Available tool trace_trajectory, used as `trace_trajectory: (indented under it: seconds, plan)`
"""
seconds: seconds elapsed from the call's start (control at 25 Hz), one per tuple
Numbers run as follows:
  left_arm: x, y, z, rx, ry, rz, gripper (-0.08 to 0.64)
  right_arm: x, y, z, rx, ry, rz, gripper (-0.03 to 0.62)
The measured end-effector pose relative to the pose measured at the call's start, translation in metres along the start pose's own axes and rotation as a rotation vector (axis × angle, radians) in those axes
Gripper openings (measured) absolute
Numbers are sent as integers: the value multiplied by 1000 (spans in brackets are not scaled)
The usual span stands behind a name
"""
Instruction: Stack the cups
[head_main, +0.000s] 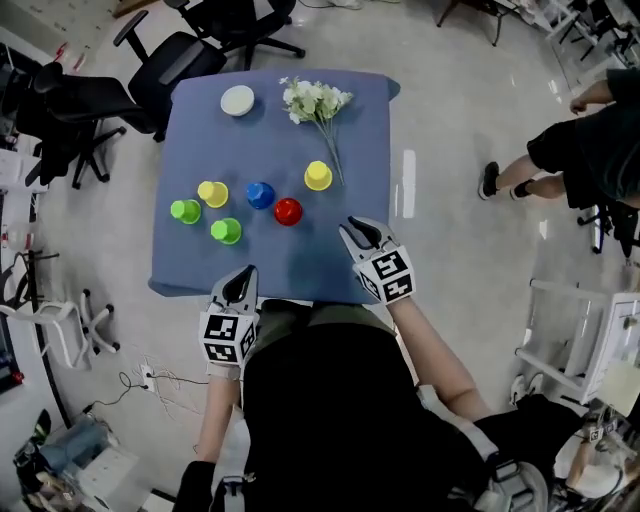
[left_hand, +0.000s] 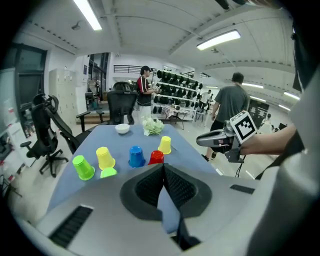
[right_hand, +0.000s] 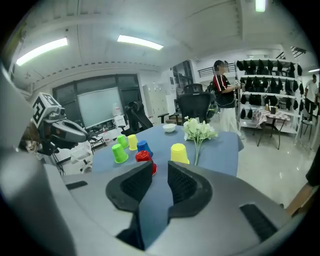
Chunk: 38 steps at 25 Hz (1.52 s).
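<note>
On the blue-clothed table (head_main: 370, 130) in front of you, six plastic cups stand upside down and none is stacked yet. Starting at your left, the far-left green cup (head_main: 185, 211) sits just beside the left yellow cup (head_main: 212, 193), and the near green cup (head_main: 226, 231) stands a little closer to you than those two. Then come the blue cup (head_main: 260, 195) and the red cup (head_main: 288, 211), close together near the middle, and after them the right yellow cup (head_main: 318, 176), right beside the stems of the white flower bunch (head_main: 315, 100) that lies towards the far edge. A white bowl (head_main: 238, 100) rests at the far left of the cloth. Your left gripper (head_main: 247, 272) hangs at the near edge of the table, short of the green cups, with its jaws pressed together and nothing in them. Your right gripper (head_main: 352, 230) is over the near right part of the cloth, closest to the red cup; its jaws stand a small way apart with only bare cloth showing through the gap, so it holds nothing. Office chairs (head_main: 175, 60) stand beyond the far left corner, and another person (head_main: 590, 140) is on the floor well off to the right
</note>
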<state>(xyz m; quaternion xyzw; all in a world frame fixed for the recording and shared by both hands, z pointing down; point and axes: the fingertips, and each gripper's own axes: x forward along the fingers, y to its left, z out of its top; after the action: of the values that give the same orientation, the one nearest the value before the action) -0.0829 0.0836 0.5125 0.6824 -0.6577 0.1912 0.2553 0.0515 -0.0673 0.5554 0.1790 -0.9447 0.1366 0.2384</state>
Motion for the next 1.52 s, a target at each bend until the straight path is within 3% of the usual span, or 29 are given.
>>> trace_trajectory:
  seconds: [0.16, 0.4, 0.68, 1.0, 1.24, 1.52]
  plan:
    - [1, 4, -4, -53, 21, 99, 11, 31, -30, 0, -30, 31, 38, 144]
    - [-6, 14, -23, -98, 60, 163, 11, 81, -50, -3, -64, 84, 52, 196]
    - [-11, 30, -35, -119, 88, 138, 11, 125, -63, -7, -90, 139, 30, 244]
    - [-22, 54, -44, -100, 109, 130, 11, 163, -67, -9, -101, 174, -7, 253]
    - [-35, 67, -49, -104, 115, 152, 11, 166, -69, -6, -116, 187, -44, 238]
    - [-33, 67, -49, -123, 98, 144, 11, 147, -54, 1, -114, 169, -25, 236]
